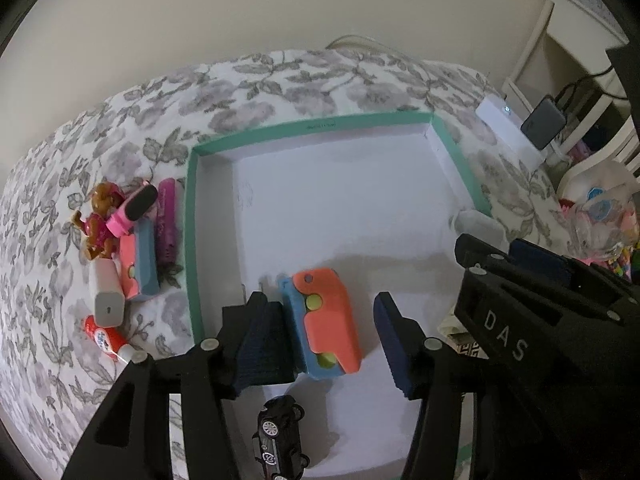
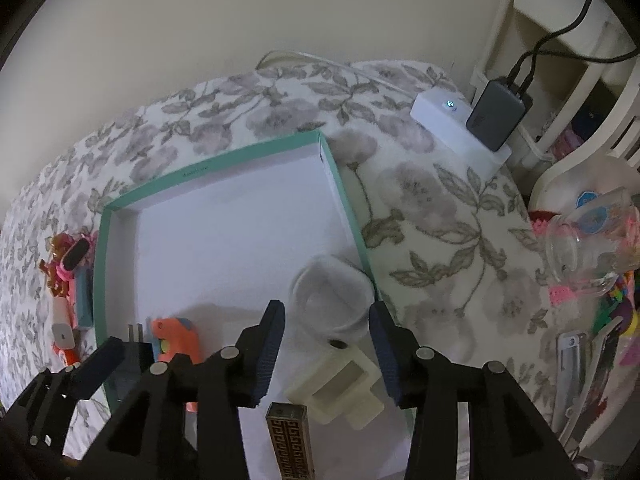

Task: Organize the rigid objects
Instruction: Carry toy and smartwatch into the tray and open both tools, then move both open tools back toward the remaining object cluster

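A white box with a teal rim (image 1: 191,216) lies on the flowered bedspread. Inside it, an orange and blue toy (image 1: 326,316) lies between the fingers of my left gripper (image 1: 325,320), against the left pad and clear of the right one; the jaws stand open. A black toy car (image 1: 280,440) lies just below. My right gripper (image 2: 325,314) is open over the box's right corner, with a clear plastic cup (image 2: 330,296) and a cream plastic piece (image 2: 340,390) between its fingers, neither pad touching them. A brown patterned case (image 2: 291,444) lies nearer the camera.
Left of the box lie a brown dog figure (image 1: 96,220), a pink and black item (image 1: 134,210), a purple tube (image 1: 167,220), a second orange and blue toy (image 1: 138,260), a white charger (image 1: 106,296) and a red tube (image 1: 106,338). A white device (image 2: 452,128) and toy clutter (image 2: 592,264) sit at right.
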`<action>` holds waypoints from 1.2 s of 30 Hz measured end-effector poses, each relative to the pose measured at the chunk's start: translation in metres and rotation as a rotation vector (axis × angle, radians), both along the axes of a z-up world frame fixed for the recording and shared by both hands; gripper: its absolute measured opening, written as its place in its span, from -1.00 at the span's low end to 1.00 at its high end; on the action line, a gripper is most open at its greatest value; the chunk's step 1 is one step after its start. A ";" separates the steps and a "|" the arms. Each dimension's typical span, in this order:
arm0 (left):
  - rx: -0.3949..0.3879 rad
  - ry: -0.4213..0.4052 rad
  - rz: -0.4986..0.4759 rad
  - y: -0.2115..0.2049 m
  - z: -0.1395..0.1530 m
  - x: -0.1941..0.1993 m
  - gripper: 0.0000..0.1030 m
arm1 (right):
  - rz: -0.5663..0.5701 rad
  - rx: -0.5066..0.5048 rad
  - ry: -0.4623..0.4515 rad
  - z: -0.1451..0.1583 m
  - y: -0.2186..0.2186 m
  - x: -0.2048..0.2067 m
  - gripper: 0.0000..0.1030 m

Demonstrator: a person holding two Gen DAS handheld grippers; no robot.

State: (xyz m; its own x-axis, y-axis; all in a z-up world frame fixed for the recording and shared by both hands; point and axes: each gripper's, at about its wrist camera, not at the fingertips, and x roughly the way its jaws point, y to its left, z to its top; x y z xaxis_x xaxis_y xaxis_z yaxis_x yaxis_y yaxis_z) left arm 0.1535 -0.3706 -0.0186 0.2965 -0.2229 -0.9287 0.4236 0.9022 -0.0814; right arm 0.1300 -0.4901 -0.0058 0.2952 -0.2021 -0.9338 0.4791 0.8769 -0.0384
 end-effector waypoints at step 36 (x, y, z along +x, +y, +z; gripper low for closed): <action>-0.014 -0.058 0.405 0.155 0.054 0.064 0.62 | 0.138 -0.057 -0.287 0.071 0.078 0.020 1.00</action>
